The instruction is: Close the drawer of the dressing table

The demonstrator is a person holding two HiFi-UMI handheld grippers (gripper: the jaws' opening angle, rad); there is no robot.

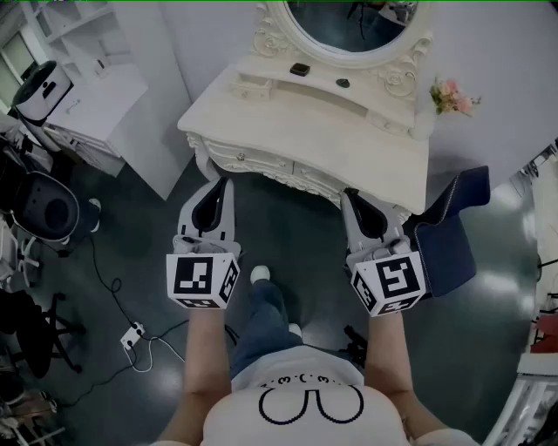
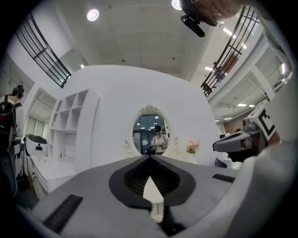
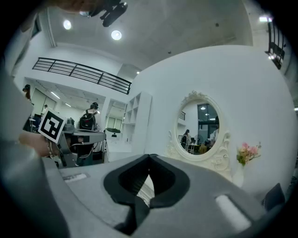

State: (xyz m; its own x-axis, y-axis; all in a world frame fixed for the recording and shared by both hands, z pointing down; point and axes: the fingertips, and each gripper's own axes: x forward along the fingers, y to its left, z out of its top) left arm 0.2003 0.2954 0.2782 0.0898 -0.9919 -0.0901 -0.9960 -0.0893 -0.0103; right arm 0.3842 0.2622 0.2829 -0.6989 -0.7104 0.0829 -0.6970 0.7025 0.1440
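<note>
Marker cubes: closest to the person, one on each gripper. The left cube [image 1: 202, 279] and right cube [image 1: 390, 283] sit side by side, well apart.
Left gripper [image 1: 221, 185]: held level, with its jaws clenched tip to tip and nothing between them.
Right gripper [image 1: 350, 195]: level too, with its jaws pressed together and empty.
Floor [image 1: 131, 261]: dark and glossy beneath both pairs of jaws. A white power strip [image 1: 132, 334] lies to the left of the left jaws, behind their tips.
Blue chair [image 1: 449, 231]: just to the right of the right jaws.
Bench [image 1: 288, 122]: white and carved, straight ahead of both pairs of jaws. Its front edge is near the tips — contact cannot be judged.
Drawer [image 1: 261, 165]: in the bench's front rail, just ahead of the left jaws and slightly to their right. From above I cannot tell whether it stands out or sits flush.
Top of the bench: a flat dark item [image 1: 300, 69] and a round dark item [image 1: 343, 84], beyond the tips and between the two pairs of jaws.
Mirror [image 1: 353, 22]: oval, farther ahead — in both gripper views it rises above the closed tips.
Flowers [image 1: 452, 96]: pink, far ahead and to the right of the right jaws.
Shelving [image 1: 96, 78]: white, far to the left of the left jaws.
</note>
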